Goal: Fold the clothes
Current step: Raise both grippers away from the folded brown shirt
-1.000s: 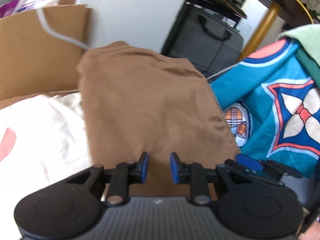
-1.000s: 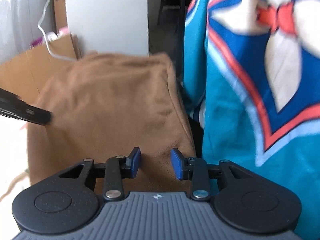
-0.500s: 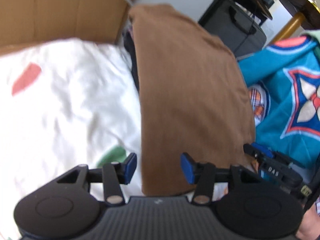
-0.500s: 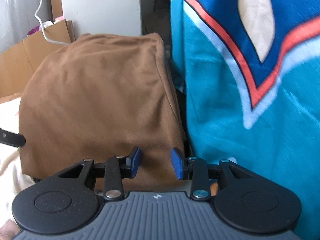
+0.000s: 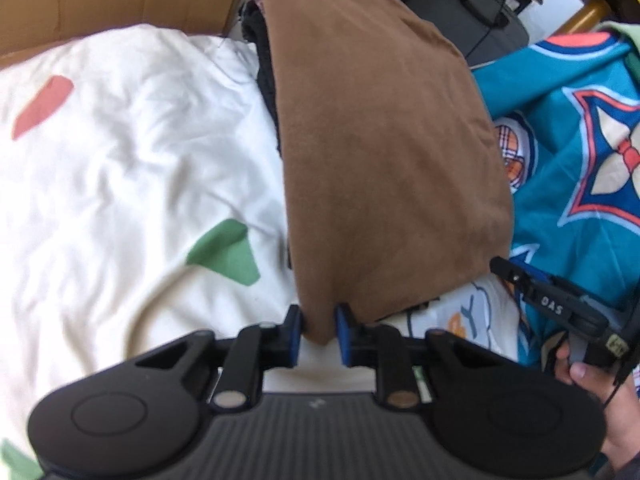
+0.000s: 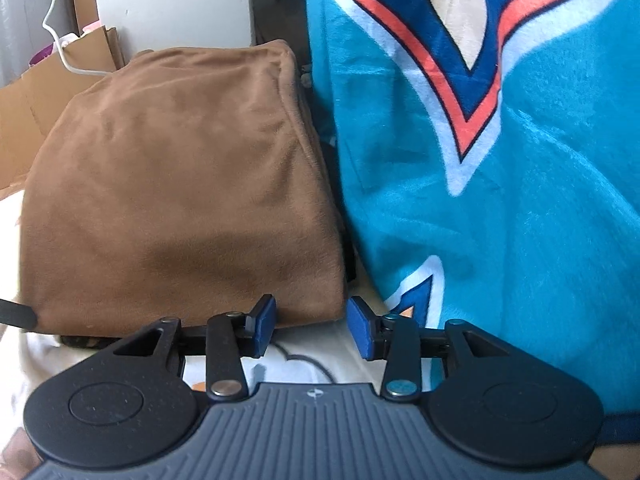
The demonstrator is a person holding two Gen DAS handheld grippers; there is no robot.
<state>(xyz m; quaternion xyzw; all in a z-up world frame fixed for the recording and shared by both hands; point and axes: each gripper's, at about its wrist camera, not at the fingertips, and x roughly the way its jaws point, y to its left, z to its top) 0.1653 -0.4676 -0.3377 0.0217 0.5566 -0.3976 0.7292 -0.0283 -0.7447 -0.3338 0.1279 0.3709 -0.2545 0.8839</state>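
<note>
Left tool [image 5: 318, 330] dropped to brown cloth [image 5: 384, 152] near corner, now closing on it, bottom center. Right tool [image 6: 312, 326] opening, unclenched at other corner.

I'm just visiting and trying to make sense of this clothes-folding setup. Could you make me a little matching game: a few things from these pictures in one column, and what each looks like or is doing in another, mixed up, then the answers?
Things:
1. brown garment
2. white bedding
3. teal blanket
4. left gripper

Descriptions:
A. red and green patches printed on it
B. jaws closing on a cloth corner
C. folded, lying on a stack of dark clothes
D. orange, blue and white pattern, right of the brown piece

Pairs: 1-C, 2-A, 3-D, 4-B
</note>
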